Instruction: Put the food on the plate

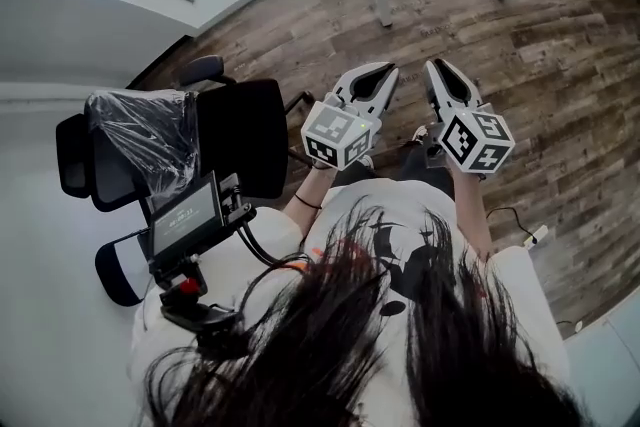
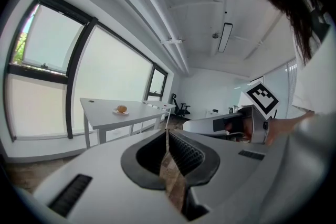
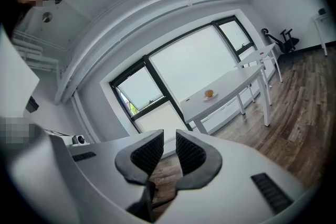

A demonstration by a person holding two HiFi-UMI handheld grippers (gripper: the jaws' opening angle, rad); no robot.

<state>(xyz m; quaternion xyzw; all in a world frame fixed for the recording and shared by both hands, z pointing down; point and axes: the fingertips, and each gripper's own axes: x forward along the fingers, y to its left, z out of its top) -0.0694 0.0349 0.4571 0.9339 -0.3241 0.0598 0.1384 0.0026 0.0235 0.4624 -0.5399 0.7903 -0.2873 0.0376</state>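
Food (image 2: 121, 108) sits on a small plate (image 2: 116, 112) on the white table (image 2: 100, 107), back from its corners, well apart from the left gripper (image 2: 167, 132) and right gripper (image 3: 168, 139), both drawn closed on nothing; arriving unopened could shove it toward an edge.

Head view looks down; both gripper views share distant table (image 2: 100, 106).

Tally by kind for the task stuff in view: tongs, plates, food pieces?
Tongs: 2 (left tongs, right tongs)
Plate: 1
Food: 1
Total: 4
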